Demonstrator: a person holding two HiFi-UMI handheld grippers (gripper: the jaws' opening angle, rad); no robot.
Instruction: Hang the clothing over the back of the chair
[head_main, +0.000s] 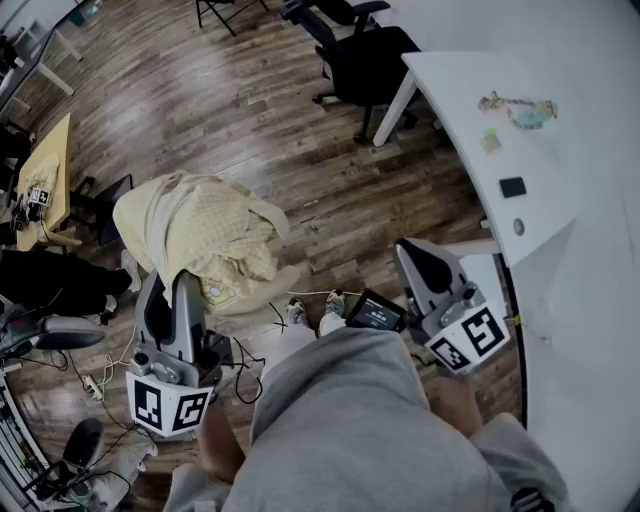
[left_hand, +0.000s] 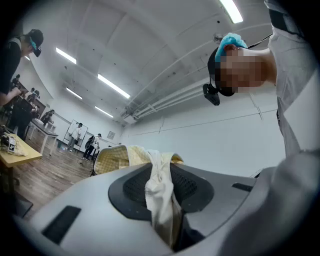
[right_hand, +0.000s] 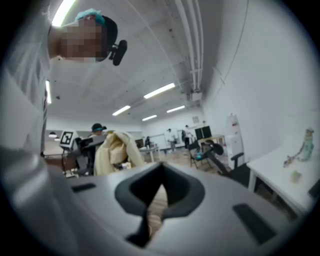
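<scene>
- Clothing (head_main: 200, 235), pale yellow, lies draped in a heap over a support it mostly hides, above the wood floor (head_main: 330, 190).
- Left hand-held gripper (head_main: 172, 290) pinches a strip of this clothing.
- Right hand-held gripper (head_main: 425, 265) is pressed together, empty, near the white surface (head_main: 560, 120).

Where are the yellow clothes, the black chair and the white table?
yellow clothes (head_main: 195, 230), head view, on the bunched-up middle.
black chair (head_main: 378, 58), head view, on its seat.
white table (head_main: 452, 92), head view, on a bare part of its top.
</scene>
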